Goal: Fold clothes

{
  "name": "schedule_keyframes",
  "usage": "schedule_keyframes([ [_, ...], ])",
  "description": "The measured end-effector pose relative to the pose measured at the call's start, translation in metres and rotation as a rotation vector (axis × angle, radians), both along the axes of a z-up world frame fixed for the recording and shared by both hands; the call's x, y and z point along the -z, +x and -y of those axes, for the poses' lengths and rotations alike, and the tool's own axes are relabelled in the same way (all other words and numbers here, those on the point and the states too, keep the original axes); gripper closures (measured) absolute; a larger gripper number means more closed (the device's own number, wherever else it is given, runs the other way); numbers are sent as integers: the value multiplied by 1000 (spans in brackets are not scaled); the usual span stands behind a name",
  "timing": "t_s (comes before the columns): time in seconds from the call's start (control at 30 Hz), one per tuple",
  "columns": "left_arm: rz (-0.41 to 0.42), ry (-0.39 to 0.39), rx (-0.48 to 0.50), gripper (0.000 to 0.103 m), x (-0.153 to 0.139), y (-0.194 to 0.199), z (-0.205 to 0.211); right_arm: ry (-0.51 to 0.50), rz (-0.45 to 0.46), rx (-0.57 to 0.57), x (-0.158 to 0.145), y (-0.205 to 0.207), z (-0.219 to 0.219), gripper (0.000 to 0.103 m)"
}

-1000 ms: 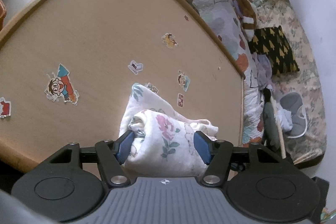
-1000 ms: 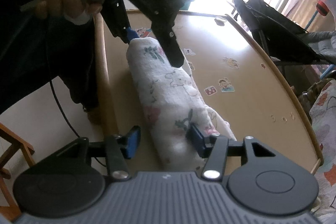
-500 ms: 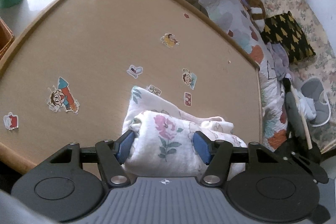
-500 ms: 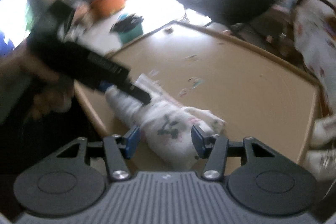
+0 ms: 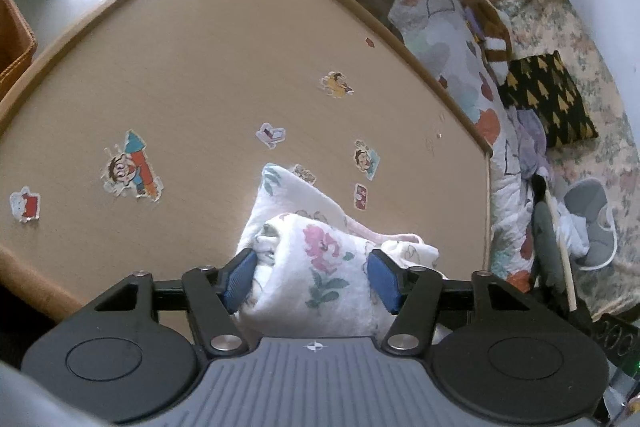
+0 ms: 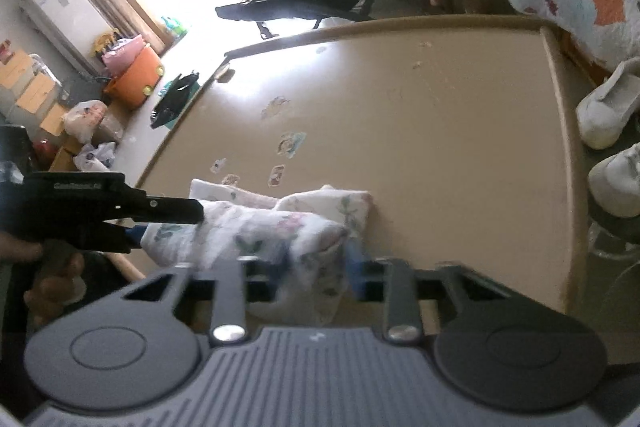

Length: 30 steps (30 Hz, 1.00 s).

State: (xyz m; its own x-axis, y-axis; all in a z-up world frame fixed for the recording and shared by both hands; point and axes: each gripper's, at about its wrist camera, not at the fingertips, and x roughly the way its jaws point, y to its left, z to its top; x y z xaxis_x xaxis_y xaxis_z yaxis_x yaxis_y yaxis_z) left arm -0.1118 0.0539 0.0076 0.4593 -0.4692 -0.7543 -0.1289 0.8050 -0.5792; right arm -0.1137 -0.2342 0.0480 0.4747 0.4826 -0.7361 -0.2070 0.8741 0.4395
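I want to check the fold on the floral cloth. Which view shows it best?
The left wrist view: the floral cloth is sharp, its rolled layers plain between the left tongs. The right wrist view shows its length, blurred where the right tongs pinch it.

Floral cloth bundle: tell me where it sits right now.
The floral cloth bundle lies at the near edge of the table, between the left gripper and the right gripper.

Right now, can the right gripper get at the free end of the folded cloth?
Probably yes. The right gripper already has the near end of the floral cloth between its fingers, which have just been closing on it; the left gripper holds the other end.
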Motion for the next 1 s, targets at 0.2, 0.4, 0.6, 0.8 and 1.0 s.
schedule_keyframes([
  [0.2,44,-31,9,77,-8,-12,-8,-11,52,-20,-15,-8,-3,91],
  [0.4,172,-65,8,82,-28,-14,-8,6,98,-6,-28,-6,2,91],
  [0.6,119,8,-3,82,-18,-9,0,-17,78,9,-16,14,-3,91],
  [0.8,91,33,-17,81,-9,-11,-7,-66,47,-5,-1,26,-16,91],
  [1.0,112,22,-36,67,-11,-9,-6,-59,41,18,4,21,-13,90],
])
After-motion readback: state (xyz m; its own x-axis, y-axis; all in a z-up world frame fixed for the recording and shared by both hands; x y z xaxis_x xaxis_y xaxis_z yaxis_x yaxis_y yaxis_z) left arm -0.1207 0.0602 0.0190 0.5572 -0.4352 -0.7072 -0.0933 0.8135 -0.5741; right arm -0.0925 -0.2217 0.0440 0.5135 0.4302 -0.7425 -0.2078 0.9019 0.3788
